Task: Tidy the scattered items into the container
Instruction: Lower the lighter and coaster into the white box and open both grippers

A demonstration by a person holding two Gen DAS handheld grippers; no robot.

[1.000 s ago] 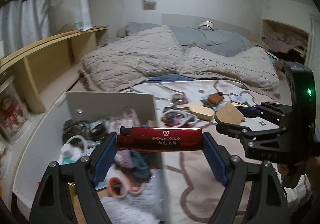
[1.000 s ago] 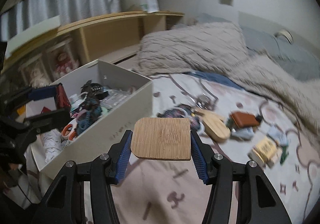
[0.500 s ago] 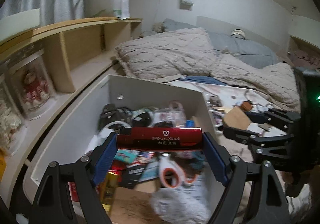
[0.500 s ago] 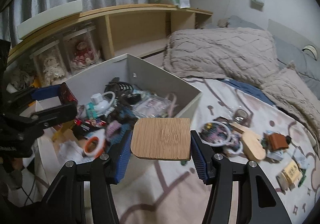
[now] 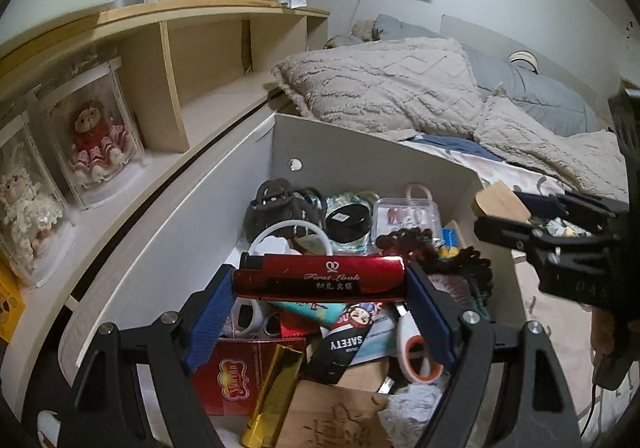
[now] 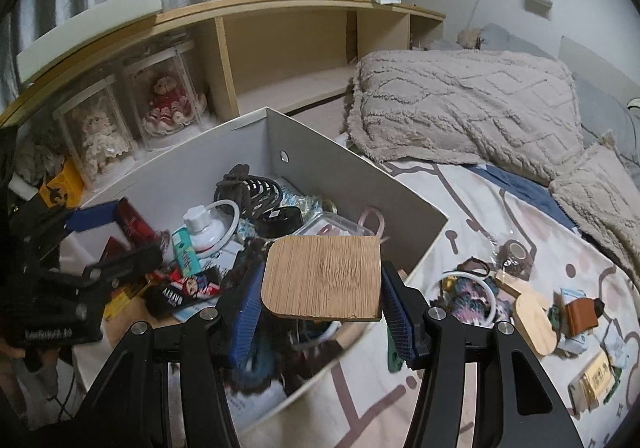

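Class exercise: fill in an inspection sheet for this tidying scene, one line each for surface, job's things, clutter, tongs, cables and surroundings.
Surface: patterned bedsheet.
Job's things: white box, already crowded; red lighter; bamboo coaster.
Clutter: brown pouch, wooden lid and small items on the sheet.
Tongs: left tongs grip the lighter over the box; right tongs grip the coaster at the box's edge.
Cables: nothing seen.
Surroundings: wooden shelf, cased dolls, pillows.
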